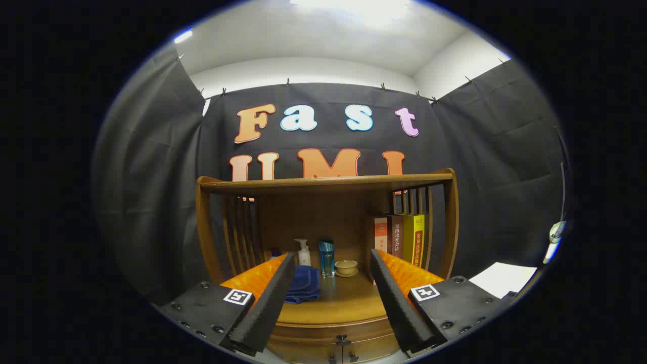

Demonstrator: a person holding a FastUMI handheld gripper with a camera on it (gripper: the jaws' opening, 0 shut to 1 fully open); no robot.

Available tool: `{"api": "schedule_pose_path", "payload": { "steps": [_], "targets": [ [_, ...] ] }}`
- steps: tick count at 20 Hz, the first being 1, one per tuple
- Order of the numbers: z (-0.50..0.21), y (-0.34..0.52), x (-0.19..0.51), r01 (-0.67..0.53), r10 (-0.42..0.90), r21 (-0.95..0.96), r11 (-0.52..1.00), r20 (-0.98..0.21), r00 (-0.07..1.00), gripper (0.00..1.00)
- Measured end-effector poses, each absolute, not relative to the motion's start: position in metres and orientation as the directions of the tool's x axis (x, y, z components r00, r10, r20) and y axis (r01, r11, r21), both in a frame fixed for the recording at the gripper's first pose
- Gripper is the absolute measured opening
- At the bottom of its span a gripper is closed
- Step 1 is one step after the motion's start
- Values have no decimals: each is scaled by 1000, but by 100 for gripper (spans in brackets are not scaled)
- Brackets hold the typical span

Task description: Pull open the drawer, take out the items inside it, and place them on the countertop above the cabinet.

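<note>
A wooden cabinet with a countertop stands ahead, under a shelf on slatted sides. Its drawer front sits shut just below the countertop edge, with a small dark handle low between my fingers. My gripper is open, with nothing between its black-and-orange fingers, and is held in front of the cabinet a little above the drawer. The drawer's contents are hidden.
On the countertop lie a folded blue cloth, a white pump bottle, a blue glass bottle and a small lidded beige bowl. Several books stand upright at the right. The wooden top shelf overhangs.
</note>
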State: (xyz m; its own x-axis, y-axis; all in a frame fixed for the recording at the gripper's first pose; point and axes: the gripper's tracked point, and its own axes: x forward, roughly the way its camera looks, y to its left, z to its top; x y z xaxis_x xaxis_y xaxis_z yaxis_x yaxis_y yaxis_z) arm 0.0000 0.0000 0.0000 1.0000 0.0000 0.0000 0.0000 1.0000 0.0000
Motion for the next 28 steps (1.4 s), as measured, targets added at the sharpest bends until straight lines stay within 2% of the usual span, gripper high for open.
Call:
{"api": "schedule_pose_path", "payload": {
  "steps": [22,28],
  "targets": [
    [-21,1,0,4,-4,-21,1000,-11,1000,98],
    [-48,5,-5,-15,14,-17,1000,-33,999,98]
  ]
}}
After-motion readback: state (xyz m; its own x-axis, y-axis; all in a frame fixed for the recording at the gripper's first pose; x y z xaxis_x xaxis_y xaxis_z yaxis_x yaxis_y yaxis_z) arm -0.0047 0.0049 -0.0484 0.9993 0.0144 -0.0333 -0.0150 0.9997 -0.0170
